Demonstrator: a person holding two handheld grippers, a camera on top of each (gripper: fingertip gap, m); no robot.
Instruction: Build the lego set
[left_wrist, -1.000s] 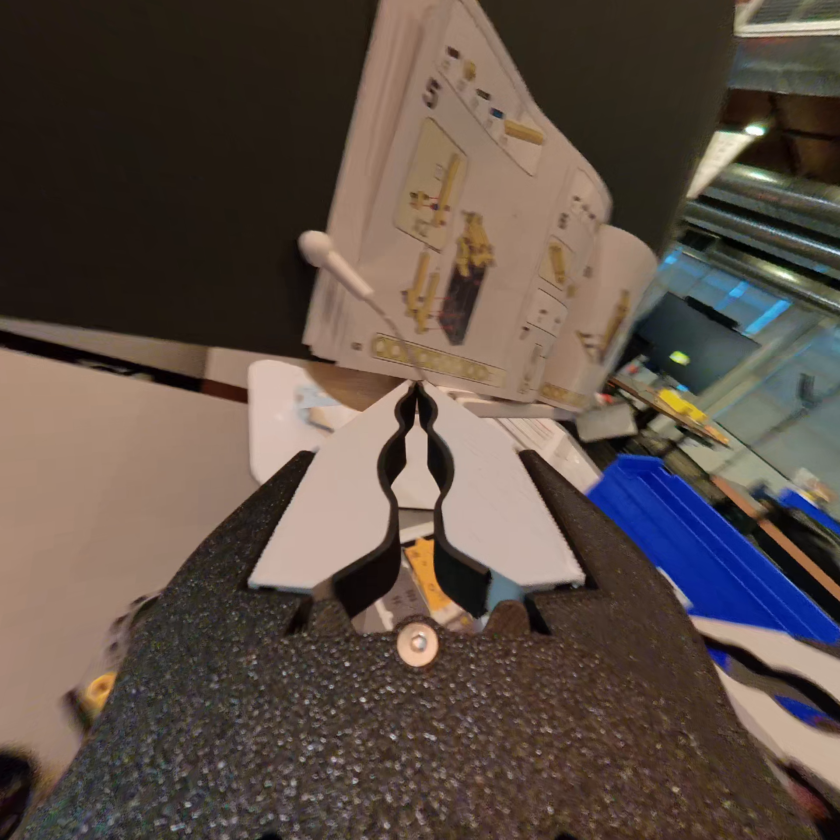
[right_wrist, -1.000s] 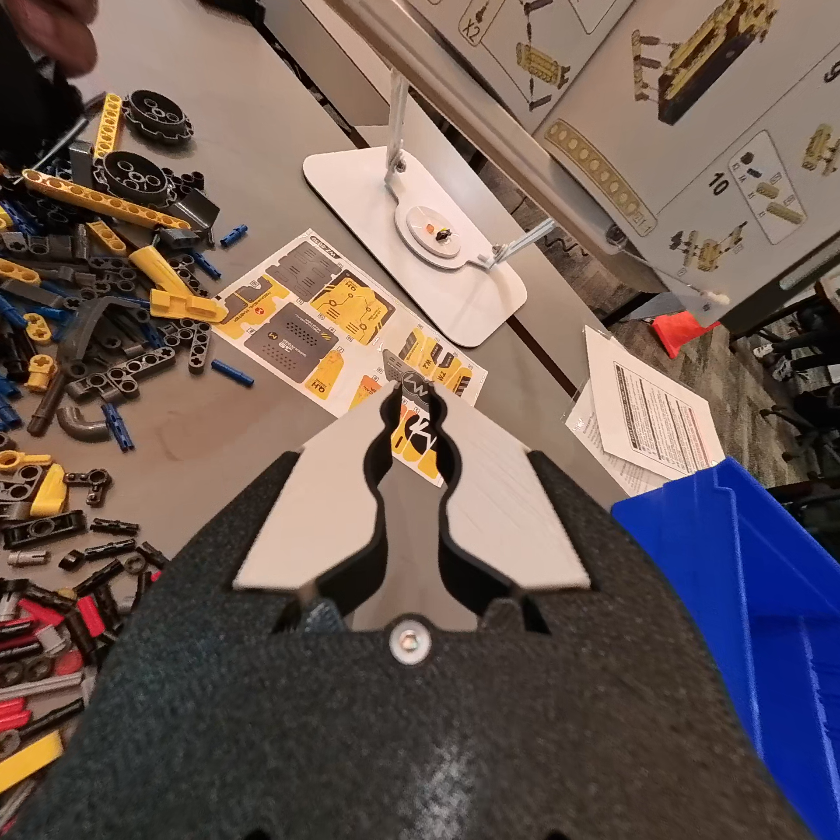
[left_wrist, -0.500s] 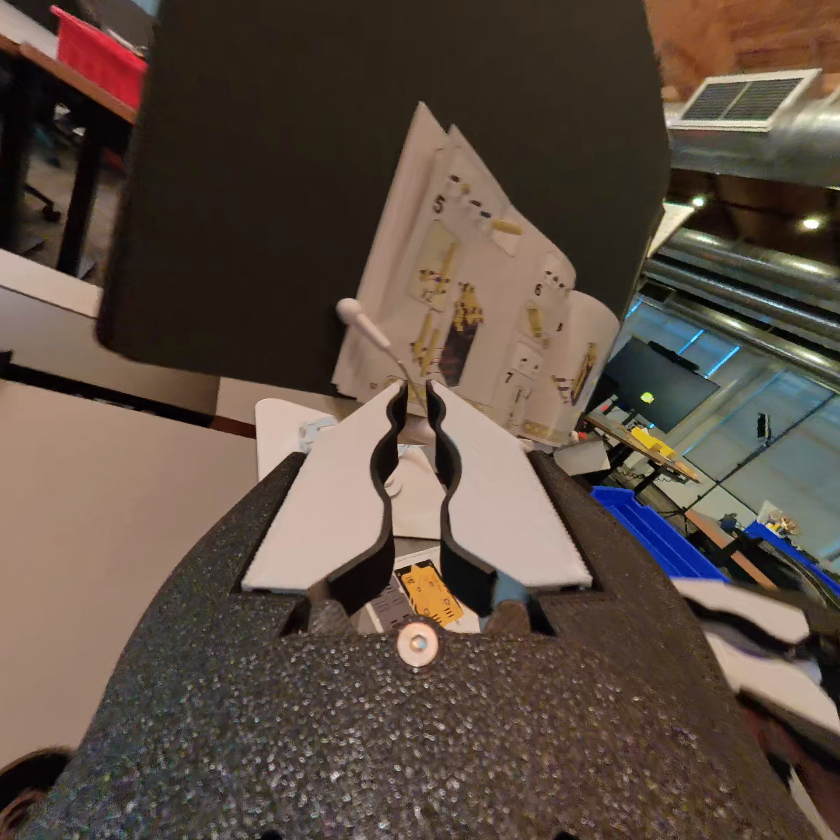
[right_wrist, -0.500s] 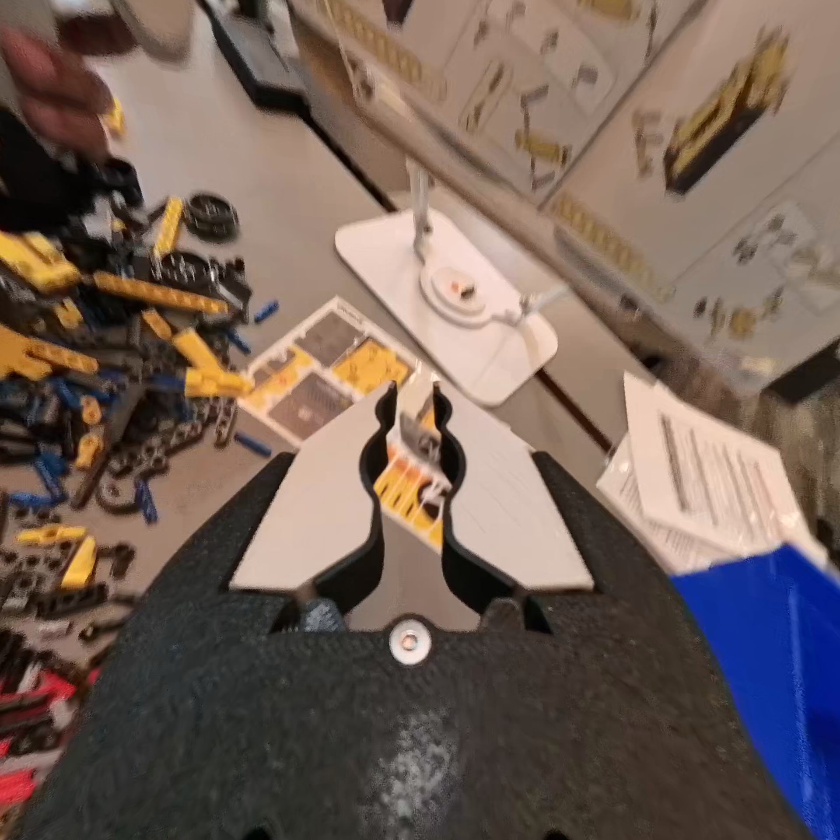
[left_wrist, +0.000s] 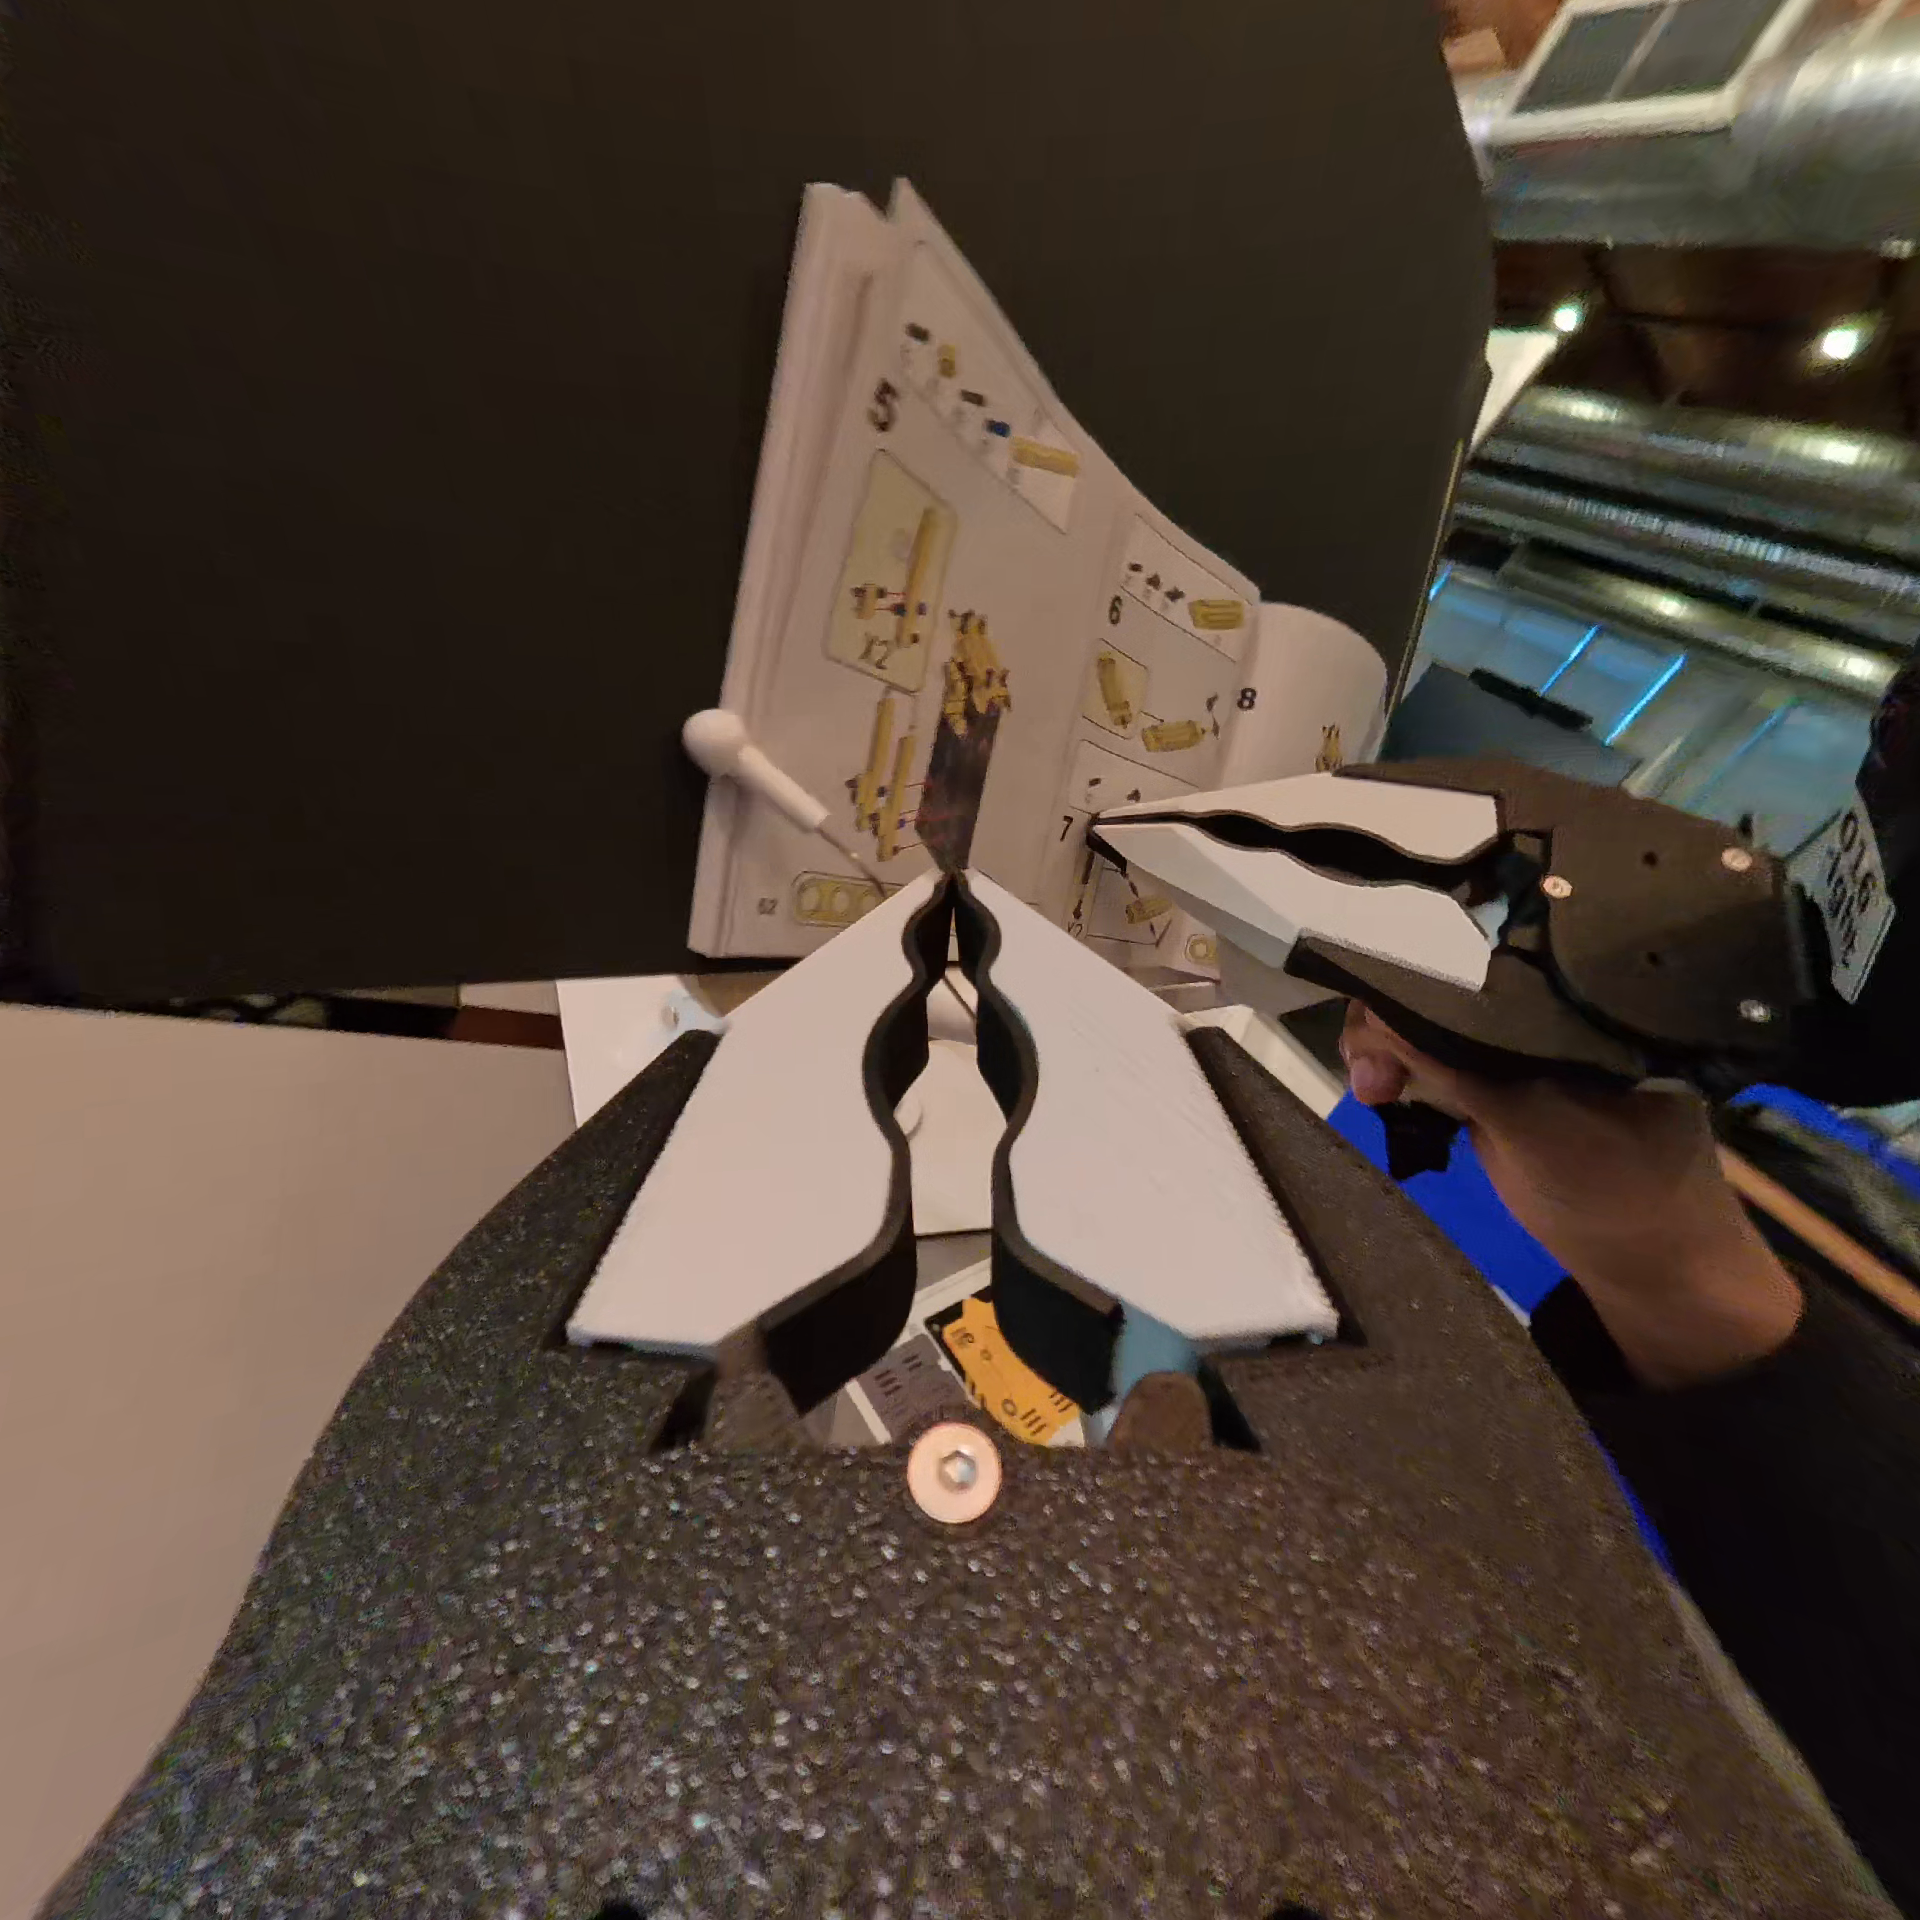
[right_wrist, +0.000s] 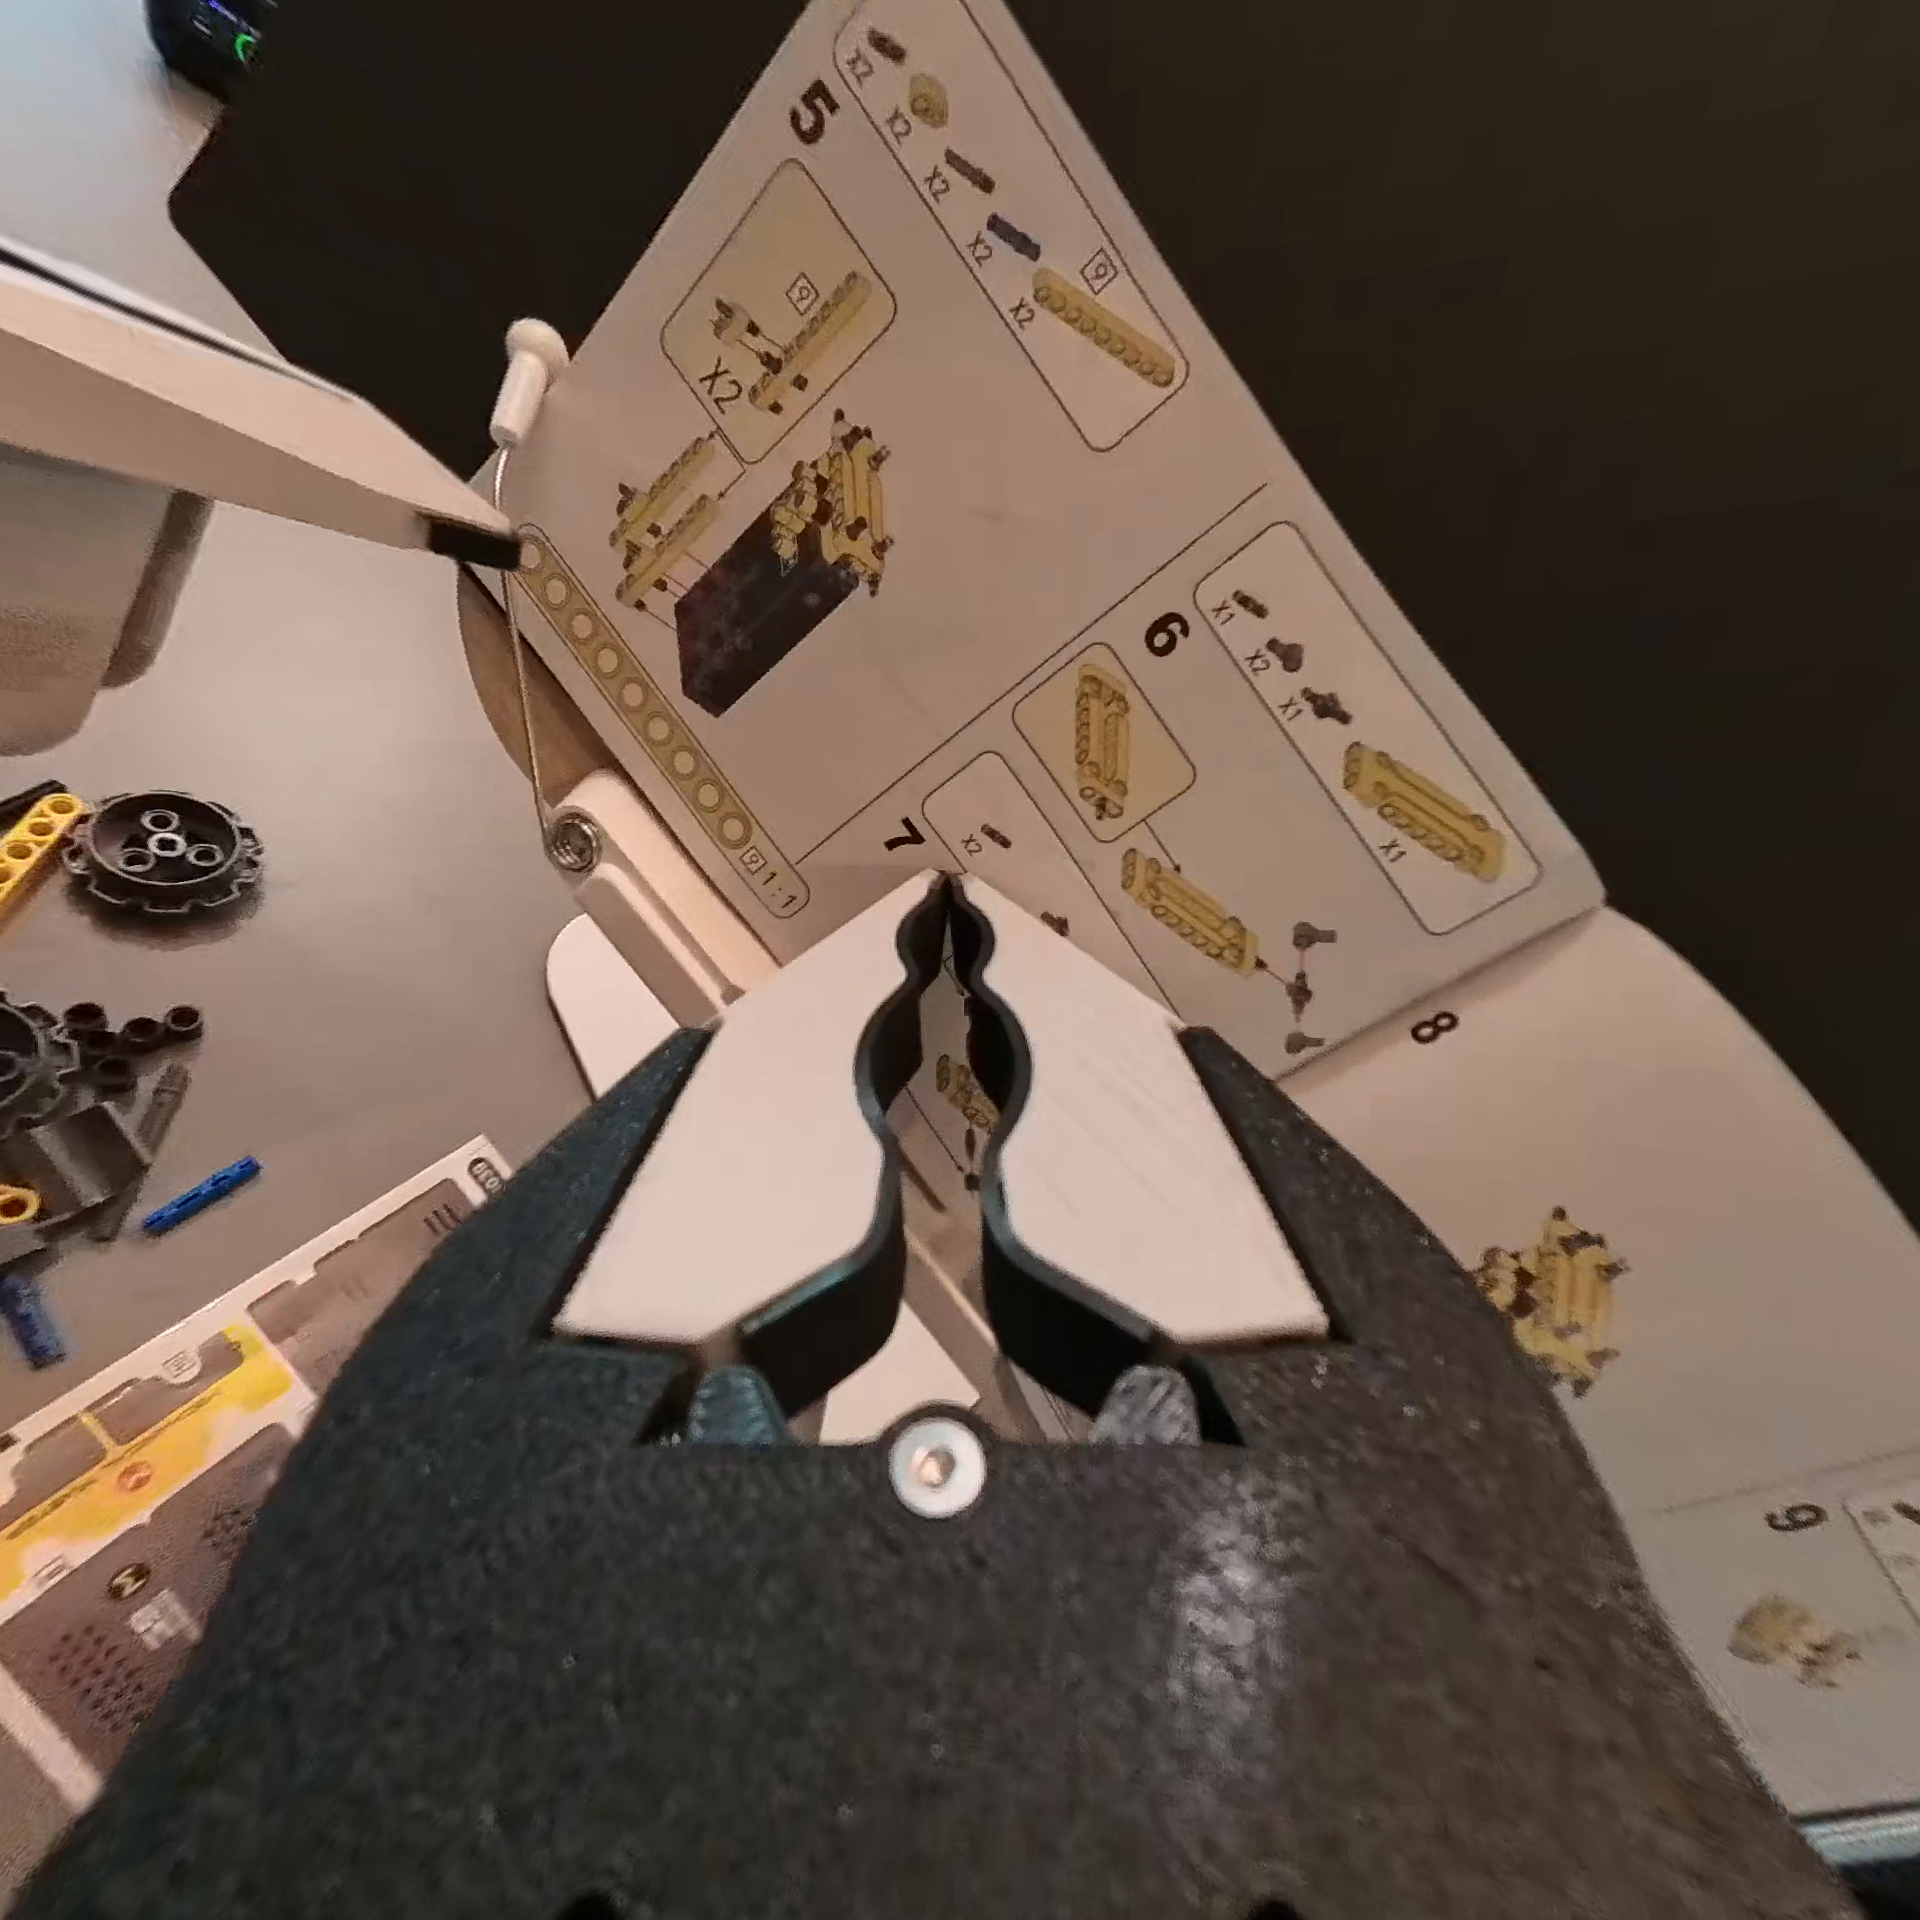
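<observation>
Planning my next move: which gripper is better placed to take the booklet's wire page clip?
Probably the left gripper: its shut tips sit at the wire page clip; the right gripper points farther along the booklet page.

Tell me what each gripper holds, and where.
Cannot be told. Left gripper, shut, meets the white instruction booklet's lower corner at a thin wire clip; right gripper, shut, touches its page.

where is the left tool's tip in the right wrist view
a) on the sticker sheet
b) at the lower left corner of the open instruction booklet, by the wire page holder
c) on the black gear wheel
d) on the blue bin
b: the left tool reaches in from the left, its black tip at the lower left corner of the instruction booklet beside the wire page holder, well above the black gear wheel and sticker sheet.
</observation>
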